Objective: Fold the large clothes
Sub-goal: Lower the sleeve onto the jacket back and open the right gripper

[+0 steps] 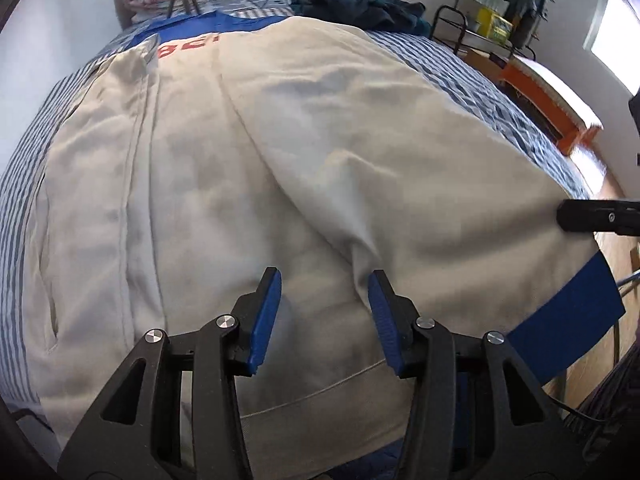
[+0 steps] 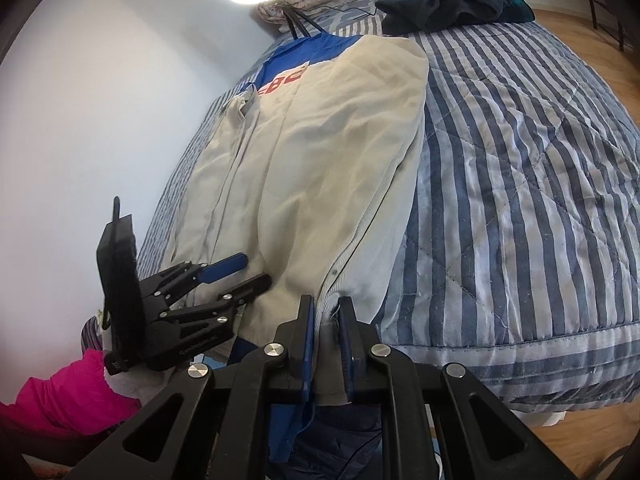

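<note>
Right gripper (image 2: 325, 344) pinching beige jacket (image 2: 320, 152) hem, lower centre. Left gripper (image 1: 324, 320) spread, empty, over it. Jacket flat on bed (image 2: 520, 160); folding barely begun.

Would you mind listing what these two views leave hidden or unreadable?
- Red lettering on the beige jacket: a fold covers part of it in both views.
- Jacket's near hem: right wrist view, hidden behind the right gripper.
- Dark clothes at the bed's far end: too bunched to identify.
- Left gripper fingertips: contact with fabric unclear.
</note>
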Motion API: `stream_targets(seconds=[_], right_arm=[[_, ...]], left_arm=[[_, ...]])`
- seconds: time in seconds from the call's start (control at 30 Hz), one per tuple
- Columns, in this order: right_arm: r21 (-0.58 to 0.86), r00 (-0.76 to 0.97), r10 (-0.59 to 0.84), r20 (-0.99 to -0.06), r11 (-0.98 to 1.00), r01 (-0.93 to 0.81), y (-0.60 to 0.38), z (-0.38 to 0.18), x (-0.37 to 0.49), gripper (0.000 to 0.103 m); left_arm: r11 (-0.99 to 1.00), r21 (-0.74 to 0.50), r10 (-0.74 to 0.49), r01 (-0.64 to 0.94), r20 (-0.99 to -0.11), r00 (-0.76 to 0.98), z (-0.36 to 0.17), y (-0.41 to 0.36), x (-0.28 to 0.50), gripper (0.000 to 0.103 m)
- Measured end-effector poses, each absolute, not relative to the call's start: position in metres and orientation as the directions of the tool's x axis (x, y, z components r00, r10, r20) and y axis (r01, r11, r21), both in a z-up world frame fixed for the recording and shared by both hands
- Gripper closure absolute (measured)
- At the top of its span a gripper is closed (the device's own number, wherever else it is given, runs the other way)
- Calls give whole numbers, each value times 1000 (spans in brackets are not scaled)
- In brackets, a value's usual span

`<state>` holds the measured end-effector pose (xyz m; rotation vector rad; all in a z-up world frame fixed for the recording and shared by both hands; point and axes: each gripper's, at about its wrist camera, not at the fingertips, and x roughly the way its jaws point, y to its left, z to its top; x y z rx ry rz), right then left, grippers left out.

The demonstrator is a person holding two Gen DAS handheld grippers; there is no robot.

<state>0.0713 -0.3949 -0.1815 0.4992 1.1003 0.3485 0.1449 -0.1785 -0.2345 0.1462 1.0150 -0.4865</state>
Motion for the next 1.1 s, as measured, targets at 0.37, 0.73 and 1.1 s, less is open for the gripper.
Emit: stream_targets(seconds=[0.37, 0.73, 1.1], right_arm=[[537, 438, 511, -740, 841, -74, -378, -164, 76, 94], [476, 431, 517, -739, 855, -207, -328, -139, 93, 94], [423, 293, 543, -787, 820, -386, -223, -154, 139, 94]], left_arm=[[838, -274, -452, 471, -833, 319, -243, -181, 135, 56], [860, -357, -502, 364, -713, 489, -168, -93, 121, 56], [884, -447, -430, 140, -658, 618, -156, 14, 138, 56]])
